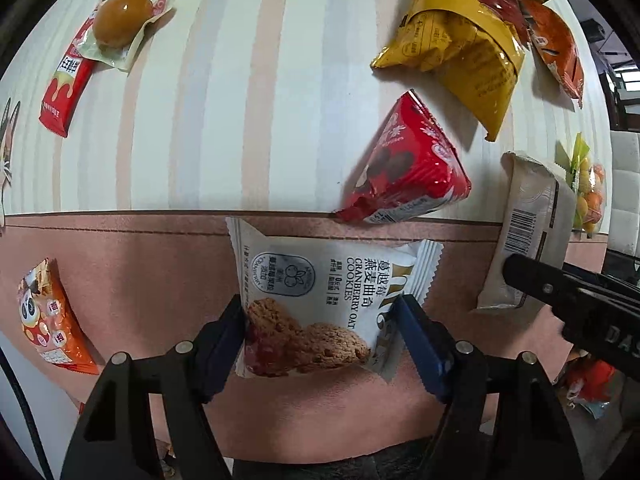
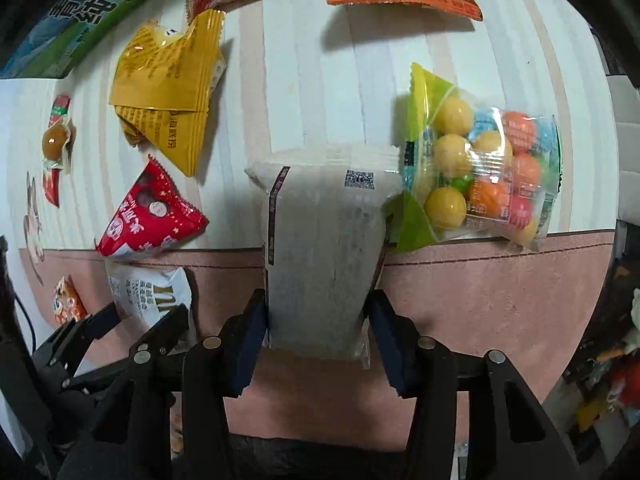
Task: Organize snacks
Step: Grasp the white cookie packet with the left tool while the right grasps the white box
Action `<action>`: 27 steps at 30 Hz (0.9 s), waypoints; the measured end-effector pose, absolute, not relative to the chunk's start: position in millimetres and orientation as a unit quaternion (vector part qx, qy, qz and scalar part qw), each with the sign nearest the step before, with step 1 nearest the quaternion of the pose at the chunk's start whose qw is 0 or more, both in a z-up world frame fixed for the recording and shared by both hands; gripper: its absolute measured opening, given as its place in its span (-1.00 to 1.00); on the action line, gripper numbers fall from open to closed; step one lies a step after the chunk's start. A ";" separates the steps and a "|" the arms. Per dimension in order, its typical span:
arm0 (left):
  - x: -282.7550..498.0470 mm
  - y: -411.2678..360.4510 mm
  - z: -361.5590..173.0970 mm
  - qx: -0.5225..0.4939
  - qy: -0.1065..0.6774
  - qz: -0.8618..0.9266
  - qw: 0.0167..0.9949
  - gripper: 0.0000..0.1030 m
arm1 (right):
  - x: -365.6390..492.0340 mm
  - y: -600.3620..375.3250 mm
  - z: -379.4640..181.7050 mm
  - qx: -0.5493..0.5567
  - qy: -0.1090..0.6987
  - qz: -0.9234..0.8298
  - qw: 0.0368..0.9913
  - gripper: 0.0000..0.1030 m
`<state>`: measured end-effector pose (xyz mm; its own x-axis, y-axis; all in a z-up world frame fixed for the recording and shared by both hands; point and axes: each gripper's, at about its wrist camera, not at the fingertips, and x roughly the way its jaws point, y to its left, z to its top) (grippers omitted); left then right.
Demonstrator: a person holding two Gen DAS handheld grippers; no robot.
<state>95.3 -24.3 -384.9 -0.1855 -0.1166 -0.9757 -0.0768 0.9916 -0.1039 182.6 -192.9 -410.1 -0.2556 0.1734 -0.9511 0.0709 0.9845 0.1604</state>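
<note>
My left gripper (image 1: 320, 312) points down and is shut on a white cranberry oat cookie packet (image 1: 320, 280), its pads pressing the packet's two sides above the pink band of the tablecloth. My right gripper (image 2: 319, 308) is shut on a plain white-grey packet (image 2: 320, 240) with a barcode. That packet rises over the edge where the pink band meets the striped cloth. Each gripper shows in the other's view: the right gripper (image 1: 560, 292) with the white-grey packet (image 1: 528, 232) at the right, the left gripper (image 2: 132, 320) with the cookie packet (image 2: 148, 296) at the lower left.
On the striped cloth (image 1: 260, 100) lie a red chocolate packet (image 1: 404, 168), yellow packets (image 1: 456, 48), an orange packet (image 1: 556, 48), a braised egg packet (image 1: 124, 20) and a red stick packet (image 1: 66, 84). An orange panda packet (image 1: 52, 320) lies left. A bag of coloured gumballs (image 2: 480, 168) touches the white-grey packet.
</note>
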 end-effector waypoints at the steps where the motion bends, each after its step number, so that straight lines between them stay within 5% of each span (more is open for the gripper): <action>1: 94.8 -27.0 -384.6 -0.061 0.768 -0.015 0.637 0.40 | 180.6 -191.0 -412.7 0.074 0.791 0.037 0.607 0.13; 10: 90.1 -37.5 -357.8 -0.044 0.757 -0.017 0.651 0.00 | 163.6 -175.6 -404.4 0.076 0.772 0.042 0.629 -0.05; 20: 92.9 -19.8 -354.8 -0.066 0.761 -0.024 0.645 -0.13 | 156.8 -175.3 -369.1 0.101 0.753 0.074 0.646 -0.07; 27: 104.5 -17.6 -378.8 -0.053 0.766 -0.025 0.640 0.72 | 172.3 -170.0 -385.0 0.091 0.764 0.067 0.635 -0.07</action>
